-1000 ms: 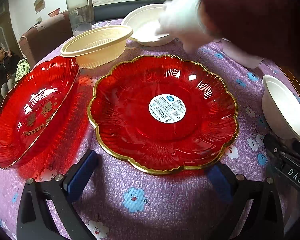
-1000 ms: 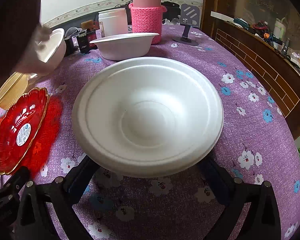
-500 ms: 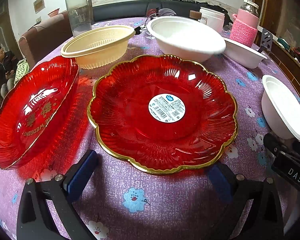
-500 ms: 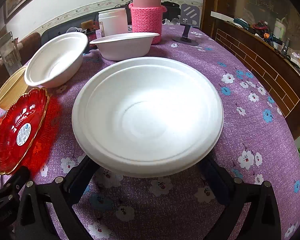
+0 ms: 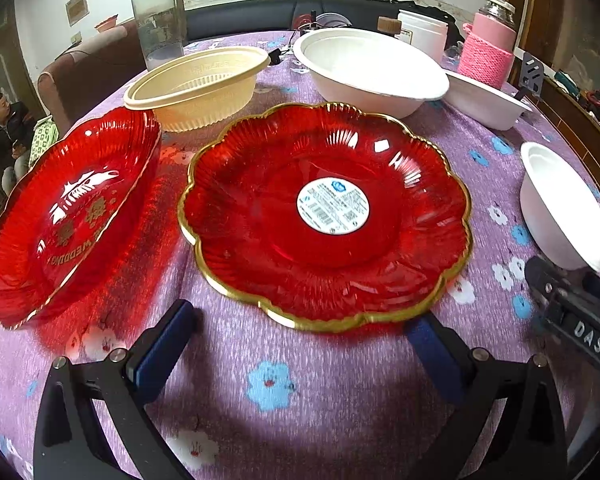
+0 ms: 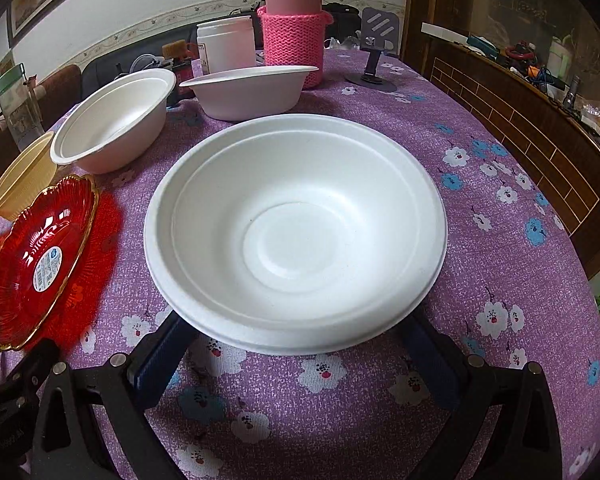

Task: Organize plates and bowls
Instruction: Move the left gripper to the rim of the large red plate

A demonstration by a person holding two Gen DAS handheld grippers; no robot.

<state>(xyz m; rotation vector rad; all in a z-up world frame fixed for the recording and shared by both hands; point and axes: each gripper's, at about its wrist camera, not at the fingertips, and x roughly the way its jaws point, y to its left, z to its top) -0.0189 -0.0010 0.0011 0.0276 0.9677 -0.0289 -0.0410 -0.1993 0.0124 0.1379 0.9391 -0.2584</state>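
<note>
A red gold-rimmed plate (image 5: 324,216) with a white sticker lies just ahead of my open left gripper (image 5: 300,352). A second red plate (image 5: 72,208) sits to its left. Behind stand a cream bowl (image 5: 196,84) and a large white bowl (image 5: 368,68), with another white bowl (image 5: 488,100) further right. A white bowl (image 6: 296,228) lies in front of my open right gripper (image 6: 296,356), its near rim between the fingers; it also shows in the left wrist view (image 5: 560,208). Both grippers are empty.
A purple flowered cloth covers the table (image 6: 500,184). At the back stand a pink knit-sleeved flask (image 6: 294,32), a white jar (image 6: 226,44), a phone stand (image 6: 374,64) and a green-lidded bottle (image 5: 158,16). A wooden sideboard (image 6: 540,120) runs along the right.
A person's hand and sleeve that were setting the large white bowl down at the back have withdrawn; the bowl now rests on the table. Both grippers have stayed still.
</note>
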